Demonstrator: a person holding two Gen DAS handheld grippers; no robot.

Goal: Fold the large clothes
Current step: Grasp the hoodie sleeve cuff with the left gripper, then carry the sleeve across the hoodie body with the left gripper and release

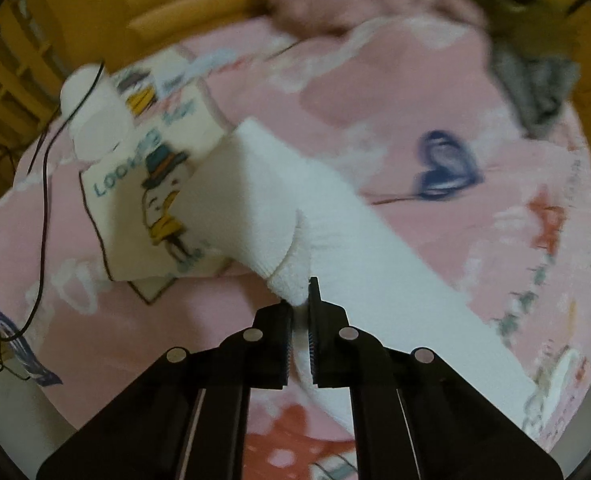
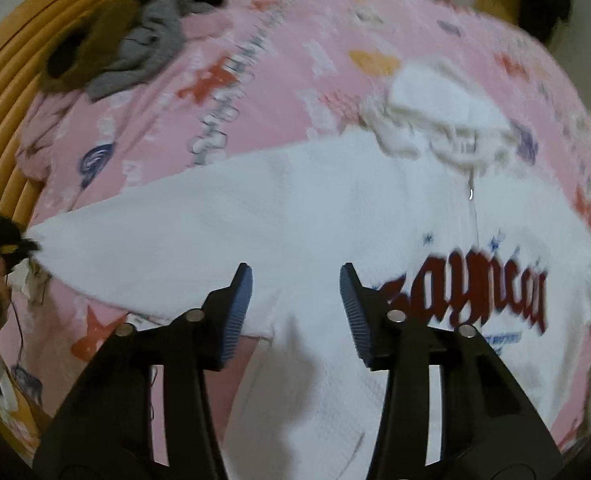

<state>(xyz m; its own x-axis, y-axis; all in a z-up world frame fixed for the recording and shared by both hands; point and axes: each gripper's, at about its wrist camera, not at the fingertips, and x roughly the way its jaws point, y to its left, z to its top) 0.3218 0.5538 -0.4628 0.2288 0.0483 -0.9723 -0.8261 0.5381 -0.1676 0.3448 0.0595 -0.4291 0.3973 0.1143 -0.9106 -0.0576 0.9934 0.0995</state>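
White sweater (image 2: 295,208), one, on pink bedsheet (image 2: 279,56).

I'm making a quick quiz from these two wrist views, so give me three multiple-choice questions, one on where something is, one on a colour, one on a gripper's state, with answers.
1. Where does the grey and brown pile of clothes lie?
A. far end of the bed, by the wooden headboard
B. under the white sweater
C. on the floor

2. What colour is the large lettering on the white sweater?
A. green
B. dark red
C. yellow

3. How is the left gripper?
A. wide open over bare sheet
B. shut on the sweater's sleeve cuff
C. holding a cable

Answers:
1 A: the pile of clothes sits on the pink bed sheet next to the headboard.
2 B: the lettering on the white sweater is dark red.
3 B: the left gripper pinches the ribbed sleeve cuff between its closed pads.
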